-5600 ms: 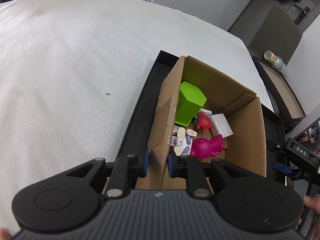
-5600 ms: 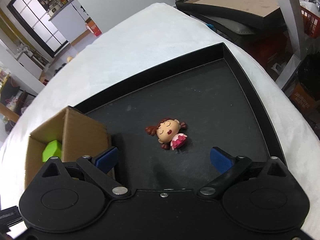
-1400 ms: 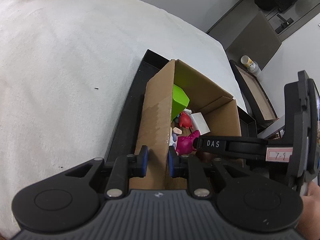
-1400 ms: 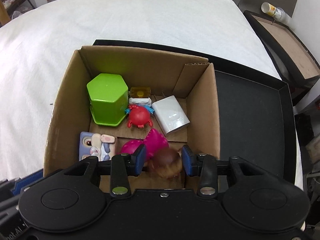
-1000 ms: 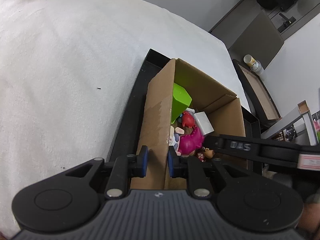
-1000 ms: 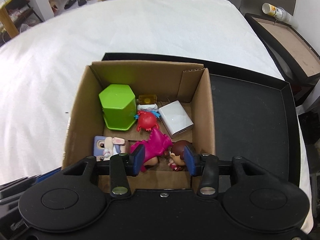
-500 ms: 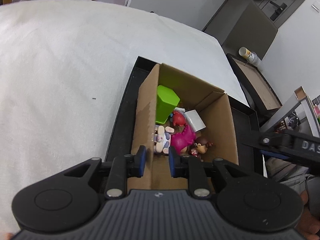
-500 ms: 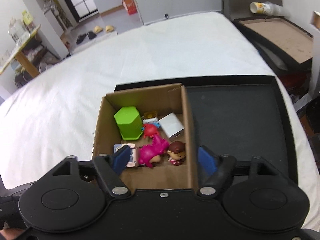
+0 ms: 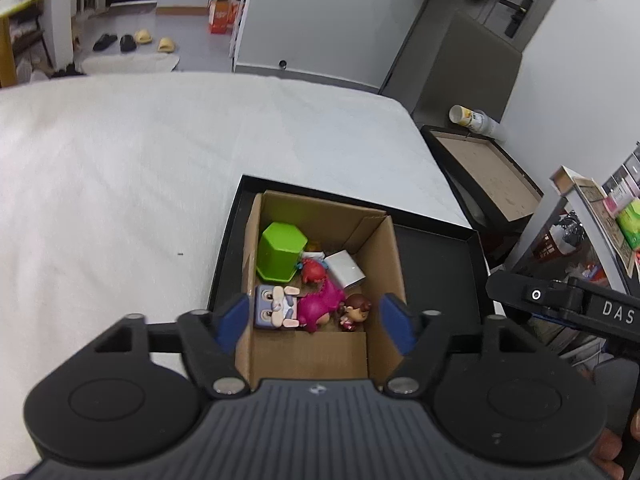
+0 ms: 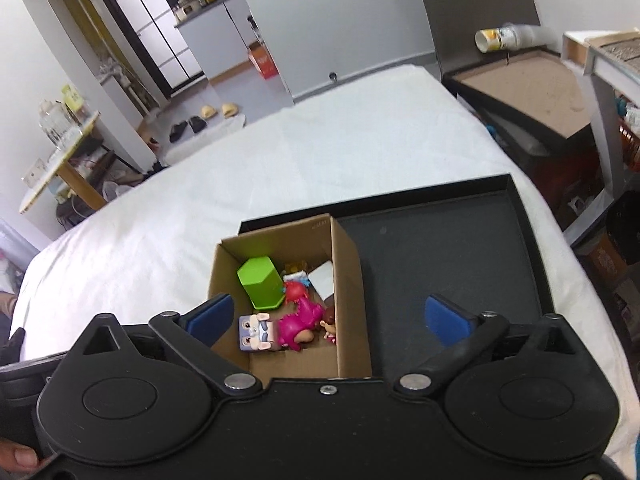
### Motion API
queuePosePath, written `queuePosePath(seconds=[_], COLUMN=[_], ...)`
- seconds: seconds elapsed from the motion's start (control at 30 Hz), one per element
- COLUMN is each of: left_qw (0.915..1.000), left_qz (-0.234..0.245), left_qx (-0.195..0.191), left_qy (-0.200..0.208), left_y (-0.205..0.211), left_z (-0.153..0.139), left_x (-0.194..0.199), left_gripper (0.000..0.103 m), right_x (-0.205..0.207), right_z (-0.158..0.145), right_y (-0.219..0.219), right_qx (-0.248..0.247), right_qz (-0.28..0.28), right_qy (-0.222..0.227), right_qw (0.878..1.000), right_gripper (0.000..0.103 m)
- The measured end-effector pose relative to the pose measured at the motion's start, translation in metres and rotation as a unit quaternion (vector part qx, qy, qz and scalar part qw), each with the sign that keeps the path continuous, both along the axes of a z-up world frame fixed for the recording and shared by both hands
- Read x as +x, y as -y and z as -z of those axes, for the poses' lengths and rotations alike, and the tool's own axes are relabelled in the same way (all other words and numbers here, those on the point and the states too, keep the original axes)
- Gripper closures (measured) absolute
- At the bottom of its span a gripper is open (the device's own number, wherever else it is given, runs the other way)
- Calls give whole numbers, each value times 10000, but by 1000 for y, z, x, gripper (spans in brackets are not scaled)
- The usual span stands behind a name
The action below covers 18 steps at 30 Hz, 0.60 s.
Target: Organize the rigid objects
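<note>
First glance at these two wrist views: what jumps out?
The open cardboard box at the left end of the black tray, crammed with toys: a lime-green hexagonal container at the back, a magenta dinosaur and a small brown-haired doll in front. Both the left gripper and the right gripper hang above it, open and empty. The rest of the tray is bare.

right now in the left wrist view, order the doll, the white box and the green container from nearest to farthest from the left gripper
1. Doll: at the near end of the cardboard box, just ahead of the open left gripper.
2. White box: mid-box, towards the right wall.
3. Green container: at the far left, by the left wall; only slightly beyond the white box.
</note>
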State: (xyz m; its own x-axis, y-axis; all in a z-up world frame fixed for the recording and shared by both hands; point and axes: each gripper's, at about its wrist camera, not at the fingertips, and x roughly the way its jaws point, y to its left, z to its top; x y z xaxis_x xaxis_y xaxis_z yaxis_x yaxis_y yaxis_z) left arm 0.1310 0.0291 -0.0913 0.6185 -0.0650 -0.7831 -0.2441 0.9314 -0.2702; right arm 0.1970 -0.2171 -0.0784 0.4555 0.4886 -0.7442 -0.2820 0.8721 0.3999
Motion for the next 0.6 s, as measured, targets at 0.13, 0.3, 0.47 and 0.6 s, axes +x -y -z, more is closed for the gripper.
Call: queuePosePath(seconds=[0.13, 0.3, 0.47, 0.6], left_qw=[9999, 9999, 9999, 9997], left_qz=[82, 98, -6, 43], left_qx=[-98, 58, 161, 192], left_qy=[-49, -54, -37, 122], left_y=[9, 20, 23, 26], left_z=[-16, -36, -54, -70], left_x=[-5, -16, -33, -47], left_gripper=[18, 9, 5, 3], right_x=[-3, -9, -19, -27], right_z=[-8, -18, -27, -32], right_y=[11, 22, 29, 34], right_qx=[34, 120, 194, 272], right_qz=[39, 11, 12, 62], right_qy=[46, 142, 187, 274], right_qw=[10000, 9998, 9996, 9992], right_gripper=[0, 0, 0, 0])
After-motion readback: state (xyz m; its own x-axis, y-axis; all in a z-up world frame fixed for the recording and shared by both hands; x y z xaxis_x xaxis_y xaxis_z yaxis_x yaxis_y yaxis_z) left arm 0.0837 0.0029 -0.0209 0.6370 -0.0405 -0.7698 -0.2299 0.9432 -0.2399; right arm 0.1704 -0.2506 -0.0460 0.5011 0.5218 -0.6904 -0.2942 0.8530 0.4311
